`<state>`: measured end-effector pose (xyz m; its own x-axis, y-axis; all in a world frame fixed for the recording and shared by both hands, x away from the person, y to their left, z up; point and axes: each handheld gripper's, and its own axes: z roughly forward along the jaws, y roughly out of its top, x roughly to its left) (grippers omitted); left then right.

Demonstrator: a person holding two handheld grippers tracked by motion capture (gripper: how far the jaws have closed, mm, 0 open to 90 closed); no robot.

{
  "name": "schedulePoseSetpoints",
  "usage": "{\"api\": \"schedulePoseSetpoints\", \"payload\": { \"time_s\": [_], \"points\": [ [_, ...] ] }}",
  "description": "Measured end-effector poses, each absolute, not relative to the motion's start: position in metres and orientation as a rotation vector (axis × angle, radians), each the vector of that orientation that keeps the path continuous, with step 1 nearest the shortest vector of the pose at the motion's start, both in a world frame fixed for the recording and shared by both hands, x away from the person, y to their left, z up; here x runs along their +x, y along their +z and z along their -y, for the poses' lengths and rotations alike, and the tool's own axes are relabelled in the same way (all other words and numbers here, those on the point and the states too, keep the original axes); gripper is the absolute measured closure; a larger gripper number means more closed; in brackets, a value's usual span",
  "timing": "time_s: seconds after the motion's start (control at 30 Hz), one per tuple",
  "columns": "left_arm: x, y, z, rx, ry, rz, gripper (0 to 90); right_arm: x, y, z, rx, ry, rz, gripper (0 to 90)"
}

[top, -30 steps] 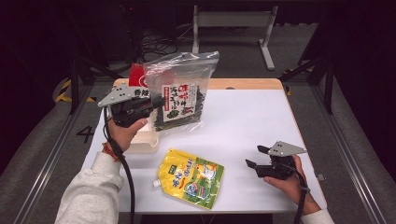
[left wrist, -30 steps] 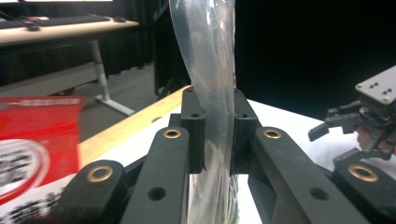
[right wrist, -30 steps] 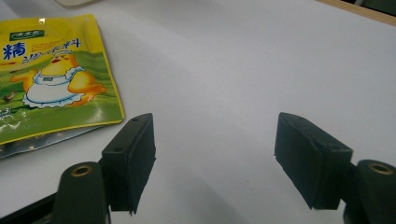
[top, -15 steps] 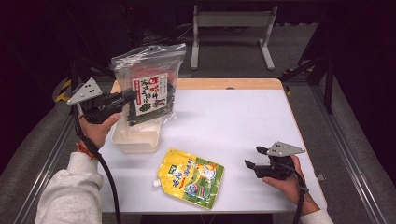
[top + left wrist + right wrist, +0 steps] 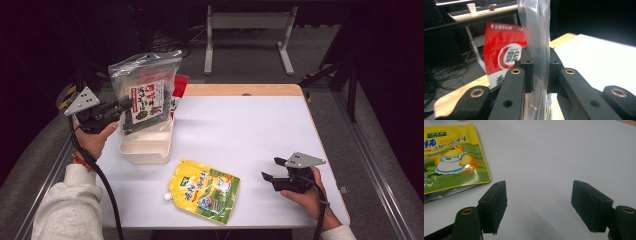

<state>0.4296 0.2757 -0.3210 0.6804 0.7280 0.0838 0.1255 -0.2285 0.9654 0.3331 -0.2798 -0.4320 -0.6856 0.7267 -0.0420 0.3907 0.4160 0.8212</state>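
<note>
Left gripper [image 5: 120, 106]: clamped tight on the clear bag [image 5: 145, 92], gripping its left edge and holding it up off the table [image 5: 260, 130]. In the left gripper view the two black jaws pinch a thin fold of see-through plastic [image 5: 537, 50] right between the pads.

Clear bag: it hangs upright in the air above the white tub [image 5: 147, 145], over the far left part of the table. A label with red and dark print faces us, and there is something dark inside the lower half. Its bottom edge sits at or just above the tub's rim; I cannot tell whether it touches.

White tub: low and rectangular, standing at the table's left side, directly under the bag.

Red packet [image 5: 179, 90]: peeks out behind the bag at the table's back edge. From the left gripper view it stands upright with a white round mark on it [image 5: 504, 55].

Right gripper [image 5: 270, 179]: resting low at the near right of the table, jaws spread wide and nothing between them. The right gripper view shows bare white tabletop in the gap [image 5: 539, 202].

Yellow pouch [image 5: 204, 190]: lying flat near the front edge, between the tub and the right gripper, touched by neither. It has a cartoon chick on it [image 5: 451, 160] and a small white spout at its near left corner.
</note>
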Motion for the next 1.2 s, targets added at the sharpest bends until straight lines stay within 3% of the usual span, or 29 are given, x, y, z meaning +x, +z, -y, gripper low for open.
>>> {"api": "schedulePoseSetpoints", "payload": {
  "time_s": [0.73, 1.2],
  "points": [
    [0.449, -0.36, -0.264, 1.735, 0.627, -0.666, 78.1, 0.333, -0.435, 0.279, 0.958, 1.164, -2.297, 28.1],
    [0.436, -0.381, -0.284, 1.804, 0.618, -0.754, 63.3, 0.332, -0.434, 0.278, 0.954, 1.164, -2.304, 27.5]
  ]
}}
